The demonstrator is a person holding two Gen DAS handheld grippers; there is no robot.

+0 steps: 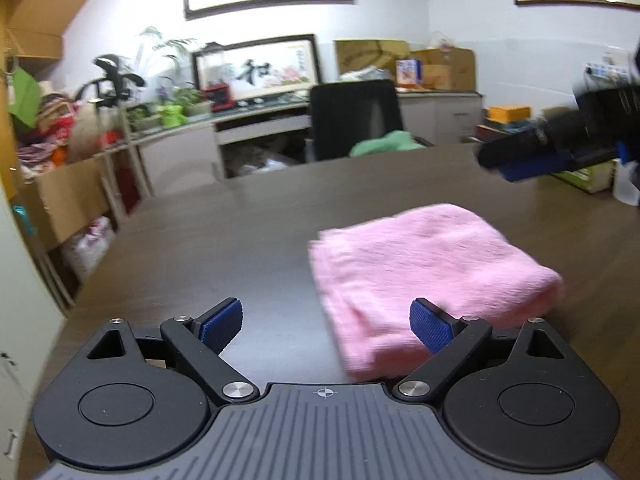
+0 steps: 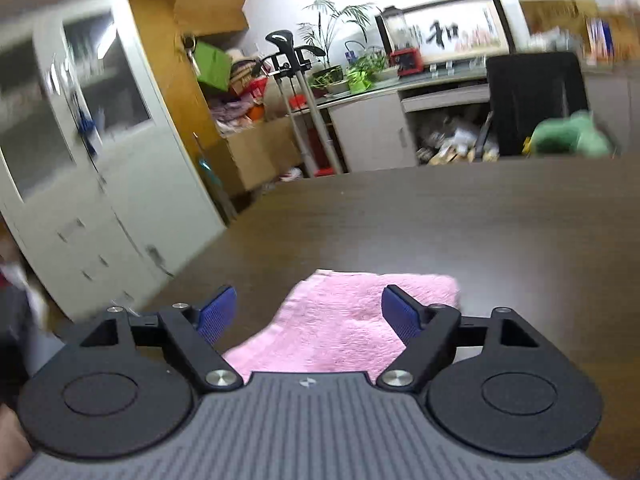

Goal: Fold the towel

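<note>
A pink towel (image 1: 428, 272) lies folded into a thick, roughly square stack on the dark wooden table (image 1: 224, 232). My left gripper (image 1: 326, 324) stands open just short of the towel's near left corner, nothing between its blue pads (image 1: 222, 326). In the left wrist view the right gripper (image 1: 520, 160) hovers blurred above the table at the far right, beyond the towel. In the right wrist view the right gripper (image 2: 308, 312) is open above the near part of the towel (image 2: 348, 320), its pads clear of the cloth.
A black office chair (image 1: 354, 118) with a green cloth (image 1: 386, 144) on it stands beyond the far table edge. Boxes and small items (image 1: 584, 176) sit at the table's right. Cabinets, shelves and a white door (image 2: 92, 184) lie off the left edge.
</note>
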